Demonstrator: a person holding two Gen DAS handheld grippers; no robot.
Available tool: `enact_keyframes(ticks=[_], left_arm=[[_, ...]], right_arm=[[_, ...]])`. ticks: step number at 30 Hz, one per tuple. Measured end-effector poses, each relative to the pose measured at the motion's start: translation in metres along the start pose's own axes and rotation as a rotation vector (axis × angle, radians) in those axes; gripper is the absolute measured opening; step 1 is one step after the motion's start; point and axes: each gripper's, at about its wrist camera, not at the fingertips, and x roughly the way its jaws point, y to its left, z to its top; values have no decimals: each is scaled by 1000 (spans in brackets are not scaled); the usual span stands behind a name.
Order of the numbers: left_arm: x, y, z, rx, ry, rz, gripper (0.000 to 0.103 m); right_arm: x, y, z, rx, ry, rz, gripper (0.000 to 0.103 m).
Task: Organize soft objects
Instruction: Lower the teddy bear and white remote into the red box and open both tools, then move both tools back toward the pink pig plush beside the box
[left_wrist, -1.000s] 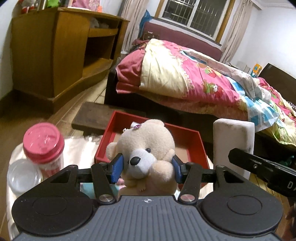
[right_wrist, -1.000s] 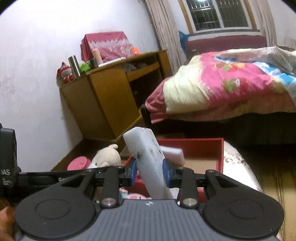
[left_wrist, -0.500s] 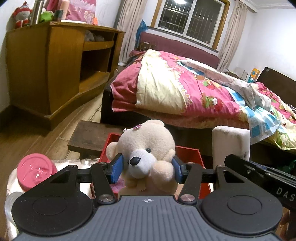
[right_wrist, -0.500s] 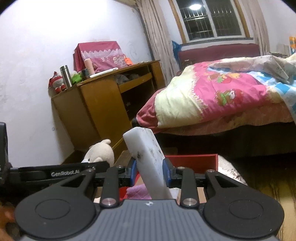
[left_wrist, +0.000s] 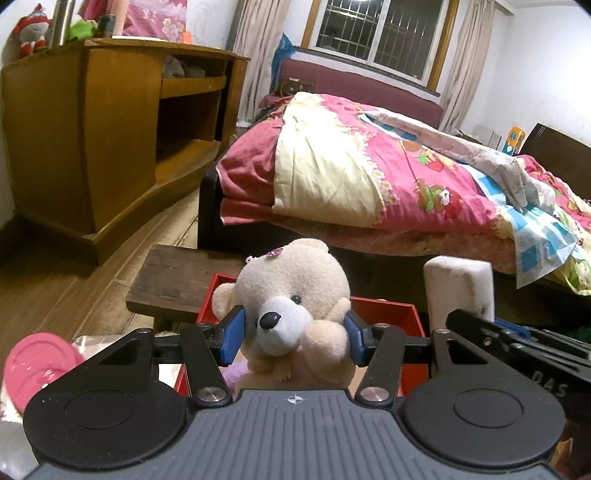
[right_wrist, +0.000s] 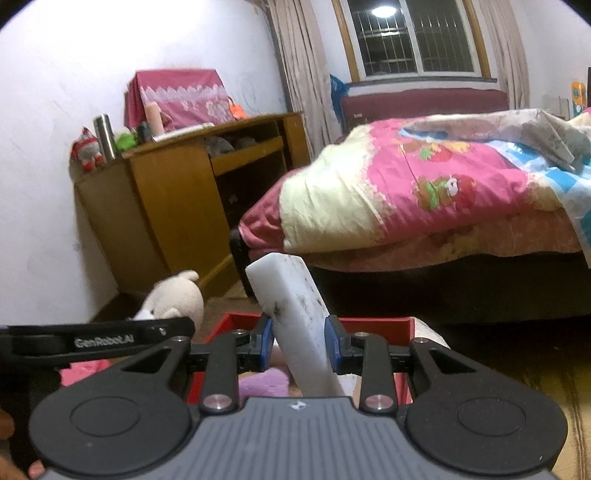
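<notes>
My left gripper (left_wrist: 293, 334) is shut on a cream teddy bear (left_wrist: 291, 306), its blue pads pressing both sides of the head, held above a red box (left_wrist: 384, 314). My right gripper (right_wrist: 297, 343) is shut on a white sponge block (right_wrist: 291, 306) that leans left, also over the red box (right_wrist: 373, 323). The sponge block (left_wrist: 458, 288) shows upright at the right in the left wrist view, and the bear (right_wrist: 177, 299) shows at the left in the right wrist view. Something purple and soft (right_wrist: 264, 382) lies inside the box.
A pink-lidded jar (left_wrist: 37, 362) stands at the lower left on a white cloth. A dark wooden stool (left_wrist: 177, 277) sits behind the box. A bed with a pink quilt (left_wrist: 388, 177) fills the right, and a wooden cabinet (left_wrist: 92, 129) stands on the left.
Both grippers have moved forward over the red box with their loads; the box and the jar have slid lower in both views. Both grips are unchanged.
</notes>
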Motion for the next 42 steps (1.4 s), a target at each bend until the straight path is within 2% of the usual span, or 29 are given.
enact_keyframes(ticks=[13,15,18,20,23,24,29,33,42], left_arm=[[72,14,-18,1,100,27,58],[76,16,-19,9,103,31,54],[79,20,-20,8,106,40,64],[78,21,-21,4,110,50,66],[71,21,-20,-6,113,47,67],[66,20,-18,-10,111,44,67],[37,13,-14,-2,82,39,71],[15,8,-17,-9,88,18,71],[-27,-4,-39,37,98,0,73]], right_arm=[[80,-19,-17,-25,130,-52,6],[89,-20,-22,-29,157,-47,7],[96,-24,-28,-18,169,-49,9],[99,-25,-28,-15,181,-62,18],[94,-29,-27,10,176,-72,42],[91,-28,-27,9,171,-74,43],[65,-23,-18,11,135,-71,43],[38,-20,-17,22,113,-61,43],[-7,-9,-36,45,133,-20,43]])
